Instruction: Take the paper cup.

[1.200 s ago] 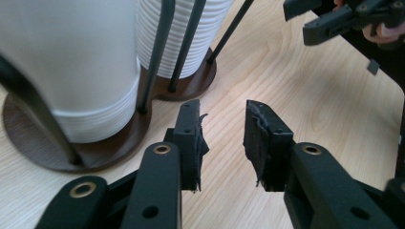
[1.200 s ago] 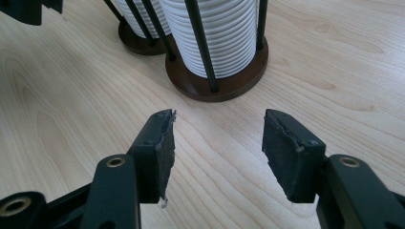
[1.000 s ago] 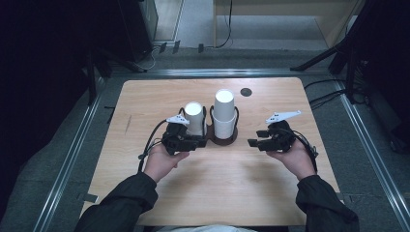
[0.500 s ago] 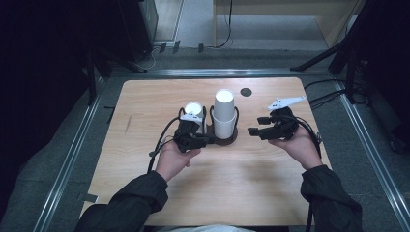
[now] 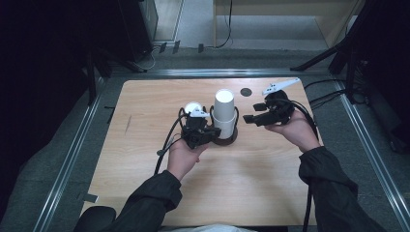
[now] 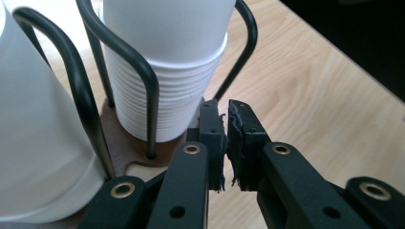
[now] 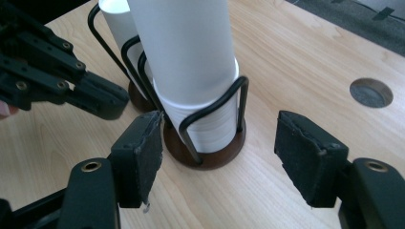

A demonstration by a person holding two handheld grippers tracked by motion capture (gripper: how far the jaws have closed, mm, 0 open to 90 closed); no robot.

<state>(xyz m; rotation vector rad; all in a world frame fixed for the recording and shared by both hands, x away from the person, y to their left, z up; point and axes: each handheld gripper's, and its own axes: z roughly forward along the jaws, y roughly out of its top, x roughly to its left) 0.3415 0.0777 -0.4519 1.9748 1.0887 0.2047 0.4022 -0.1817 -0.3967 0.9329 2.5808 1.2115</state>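
Note:
A black wire holder on a brown wooden base [image 5: 228, 141] stands mid-table with two stacks of white paper cups. The tall stack [image 5: 225, 112] rises beside a shorter stack [image 5: 192, 108]. My left gripper [image 5: 211, 133] sits low at the holder's near side. In the left gripper view its jaws [image 6: 227, 138] are shut with nothing between them, just in front of the tall stack [image 6: 162, 71]. My right gripper [image 5: 249, 118] hovers to the right of the holder. It is wide open [image 7: 222, 143], facing the tall stack [image 7: 191, 62] and not touching it.
A dark round hole [image 5: 246, 92] lies in the wooden tabletop [image 5: 145, 111] behind the holder. The left gripper [image 7: 71, 81] shows at the left of the right gripper view. Cables trail from both grippers. Bare wood lies at the near half of the table.
Both hands have moved forward and inward. The left gripper has come right up to the holder's base, and the right gripper has risen and turned its open jaws at the tall stack.

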